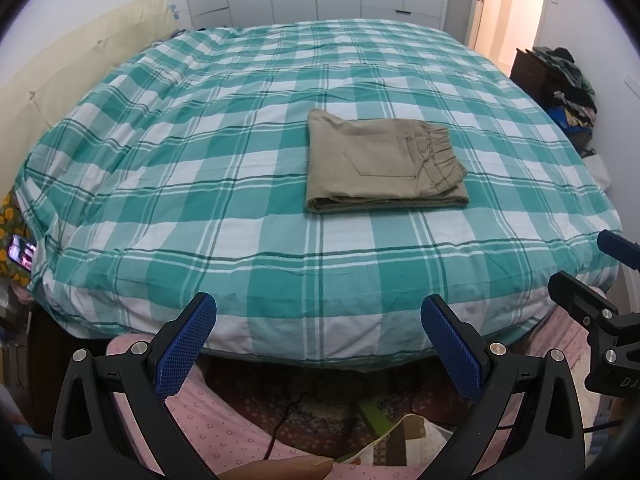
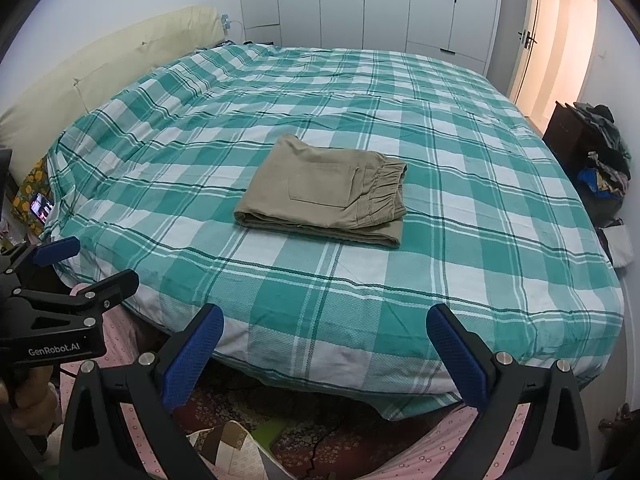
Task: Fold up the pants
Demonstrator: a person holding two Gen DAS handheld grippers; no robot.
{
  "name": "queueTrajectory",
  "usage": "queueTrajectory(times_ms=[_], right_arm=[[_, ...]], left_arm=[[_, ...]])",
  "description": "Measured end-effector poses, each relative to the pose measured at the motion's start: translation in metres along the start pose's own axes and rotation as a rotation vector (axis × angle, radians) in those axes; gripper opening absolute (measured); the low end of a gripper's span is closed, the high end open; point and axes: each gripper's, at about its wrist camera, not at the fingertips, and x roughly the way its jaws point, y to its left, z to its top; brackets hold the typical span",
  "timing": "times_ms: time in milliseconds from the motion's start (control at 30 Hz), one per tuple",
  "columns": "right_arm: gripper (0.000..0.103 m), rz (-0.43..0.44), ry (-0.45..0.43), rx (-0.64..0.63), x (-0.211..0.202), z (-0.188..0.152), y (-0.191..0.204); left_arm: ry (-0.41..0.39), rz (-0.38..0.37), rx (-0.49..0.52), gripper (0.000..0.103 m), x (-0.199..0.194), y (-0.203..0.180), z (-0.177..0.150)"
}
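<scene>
Bed (image 1: 160,184): one | folded pants (image 1: 380,164): one | left gripper (image 1: 318,344), right gripper (image 2: 324,354): jaws wide, empty

Right wrist view: "GenRobot.AI" in white on the black body of the left gripper (image 2: 76,268). Left wrist view: partial letters "DA" on the right gripper (image 1: 588,268) body, rest cut off. Phone (image 1: 22,252) screen lit, content unreadable.
</scene>
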Motion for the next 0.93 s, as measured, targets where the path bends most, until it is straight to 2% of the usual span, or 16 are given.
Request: queueTrajectory(times_ms=[933], right_arm=[[0.101, -0.003, 0.000, 0.039, 0.0044, -0.0012, -0.0037]], left_arm=[[0.003, 0.037, -0.007, 0.102, 0.0069, 0.0033, -0.0019]])
